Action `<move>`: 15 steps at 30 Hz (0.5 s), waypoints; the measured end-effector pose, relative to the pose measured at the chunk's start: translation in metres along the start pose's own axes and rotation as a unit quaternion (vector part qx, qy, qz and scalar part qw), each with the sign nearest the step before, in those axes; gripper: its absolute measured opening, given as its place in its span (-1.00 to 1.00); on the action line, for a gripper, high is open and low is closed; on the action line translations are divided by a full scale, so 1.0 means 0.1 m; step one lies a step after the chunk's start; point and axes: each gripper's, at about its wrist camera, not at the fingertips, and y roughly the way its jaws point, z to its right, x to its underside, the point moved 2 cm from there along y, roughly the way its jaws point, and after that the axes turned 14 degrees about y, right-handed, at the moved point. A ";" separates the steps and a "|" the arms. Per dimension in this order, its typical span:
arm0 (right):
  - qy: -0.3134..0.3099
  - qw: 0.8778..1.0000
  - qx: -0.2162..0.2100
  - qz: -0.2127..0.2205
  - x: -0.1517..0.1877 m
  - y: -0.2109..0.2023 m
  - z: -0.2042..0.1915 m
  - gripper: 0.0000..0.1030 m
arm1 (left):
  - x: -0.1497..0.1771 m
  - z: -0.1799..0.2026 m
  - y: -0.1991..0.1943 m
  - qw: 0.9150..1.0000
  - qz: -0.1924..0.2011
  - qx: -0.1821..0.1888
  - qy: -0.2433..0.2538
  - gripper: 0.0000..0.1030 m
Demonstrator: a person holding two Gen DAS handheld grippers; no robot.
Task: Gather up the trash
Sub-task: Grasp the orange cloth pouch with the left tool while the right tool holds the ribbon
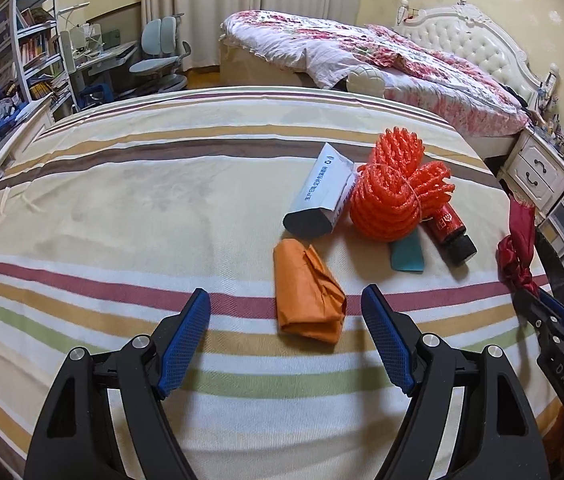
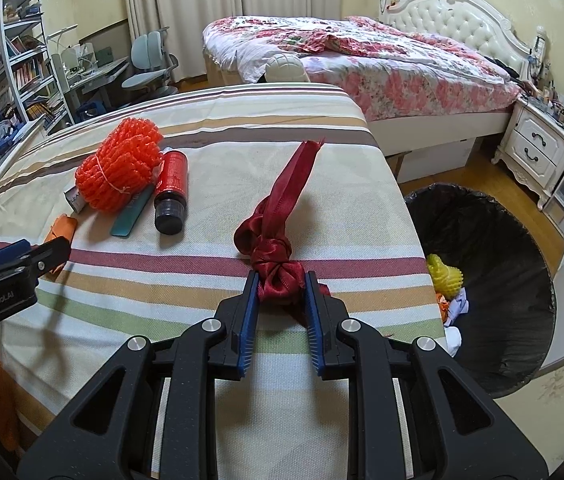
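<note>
My right gripper [image 2: 280, 286] is shut on a knotted dark red ribbon [image 2: 275, 264], held at the striped cloth [image 2: 161, 280]; the ribbon also shows in the left wrist view [image 1: 516, 256]. My left gripper [image 1: 286, 304] is open and empty, its jaws either side of a crumpled orange paper [image 1: 308, 300]. Beyond lie a white folded box [image 1: 320, 196], an orange foam net [image 1: 394, 192], a red tube with a black cap [image 1: 452, 232] and a teal card [image 1: 406, 256]. A black-lined trash bin [image 2: 494, 248] stands right of the table, holding some trash.
A bed with a floral quilt [image 2: 362, 64] stands behind the table. White nightstands [image 2: 538, 148] are at the right. A desk, a grey chair [image 1: 161, 52] and bookshelves [image 1: 29, 48] are at the back left. The table's right edge runs beside the bin.
</note>
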 end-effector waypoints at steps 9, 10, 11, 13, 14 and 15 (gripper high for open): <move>-0.002 1.000 0.001 0.001 0.02 0.00 0.00 -0.57 | 0.03 0.07 -0.05 1.000 0.010 -0.002 0.029 -0.25; -0.002 1.000 0.001 0.001 0.02 0.00 -0.01 -0.57 | 0.04 0.08 -0.06 0.999 0.011 -0.003 0.032 -0.32; -0.002 1.000 0.002 0.001 0.02 0.00 -0.01 -0.57 | 0.04 0.08 -0.06 0.999 0.012 -0.001 0.034 -0.32; -0.003 1.000 0.003 0.001 0.02 0.01 -0.01 -0.57 | 0.06 0.07 -0.07 0.999 0.013 0.003 0.033 -0.35; -0.004 1.000 0.003 0.002 0.03 0.00 -0.01 -0.57 | 0.06 0.06 -0.08 0.999 0.014 0.007 0.031 -0.35; -0.004 1.000 0.003 0.004 0.03 0.00 0.00 -0.57 | 0.07 0.05 -0.09 0.999 0.015 0.013 0.028 -0.35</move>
